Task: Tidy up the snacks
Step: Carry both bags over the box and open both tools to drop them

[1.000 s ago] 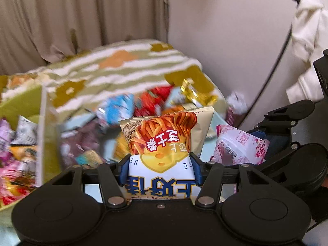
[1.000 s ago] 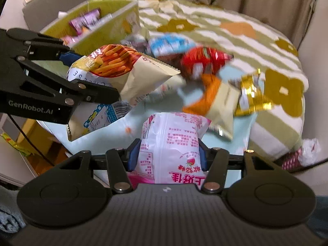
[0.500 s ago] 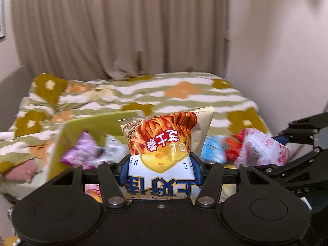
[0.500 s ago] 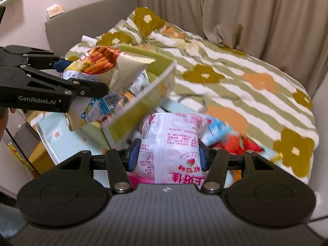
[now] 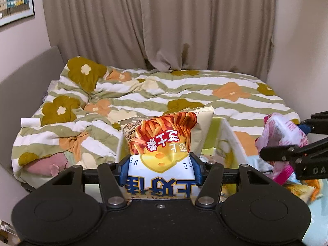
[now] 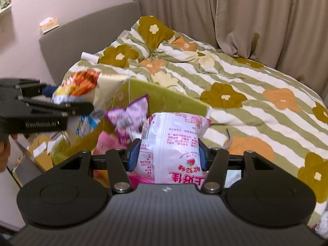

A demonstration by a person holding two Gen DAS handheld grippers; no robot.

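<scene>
Two grippers angled down, left gripper (image 5: pixel 160 167) clamps cheese-stick bag (image 5: pixel 167 137), right gripper (image 6: pixel 167 156) pink bag (image 6: pixel 174 141)

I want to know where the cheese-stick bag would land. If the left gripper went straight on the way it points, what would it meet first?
Probably the green box just beyond the snack bag that the left gripper holds; depth is unclear, so it might pass over to the striped duvet.

Home bedroom, bed with flowered striped duvet (image 5: pixel 184 94), beige curtains (image 5: pixel 155 24), framed picture (image 5: pixel 14 0) on wall
</scene>
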